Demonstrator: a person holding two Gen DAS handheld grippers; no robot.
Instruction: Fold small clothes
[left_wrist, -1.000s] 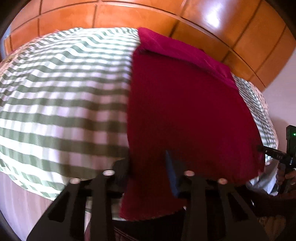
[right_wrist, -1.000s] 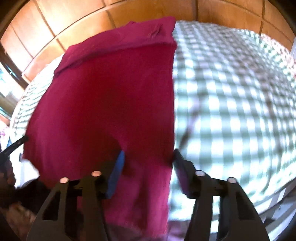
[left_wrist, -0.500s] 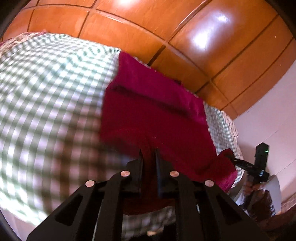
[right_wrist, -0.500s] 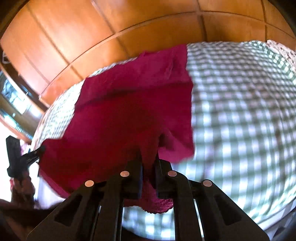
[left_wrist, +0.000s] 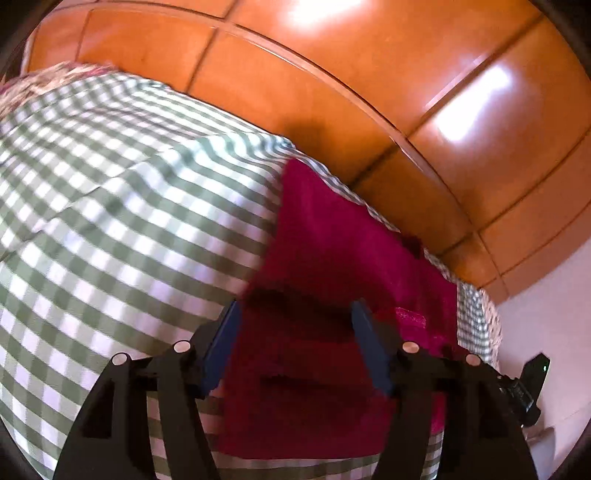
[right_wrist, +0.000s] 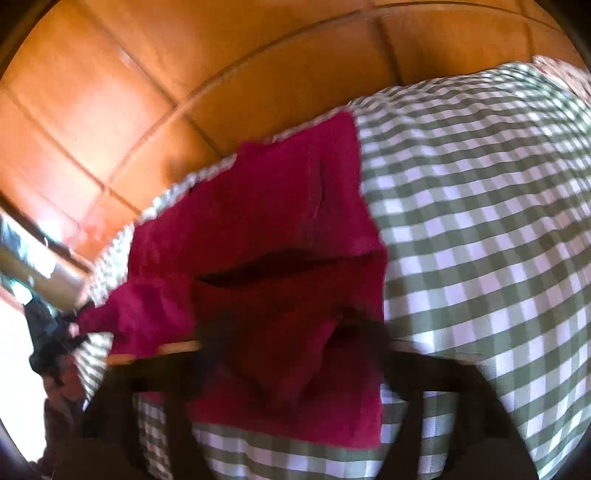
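A dark red cloth (left_wrist: 332, 240) lies folded on the green-and-white checked bedsheet (left_wrist: 129, 221), its near half laid over the far half. My left gripper (left_wrist: 295, 332) hovers just over the folded edge, its jaws opening, blue pads apart and not pressing the fabric. In the blurred right wrist view the same cloth (right_wrist: 258, 206) shows a loose, raised fold. My right gripper (right_wrist: 291, 332) stands over it with dark, smeared fingers spread wide, jaws opening, nothing pinched. The right gripper's body (left_wrist: 532, 380) shows at the far right of the left wrist view.
A glossy orange-brown panelled headboard (left_wrist: 369, 92) rises right behind the cloth. Floral fabric (left_wrist: 37, 81) lies at the bed's far left corner. A white wall (left_wrist: 546, 314) stands at the right. The checked sheet (right_wrist: 480, 221) stretches wide to the right of the cloth.
Both grippers shut on the cloth's near edge, carried it toward the headboard and folded it over. Now both have opened and let the edge go.
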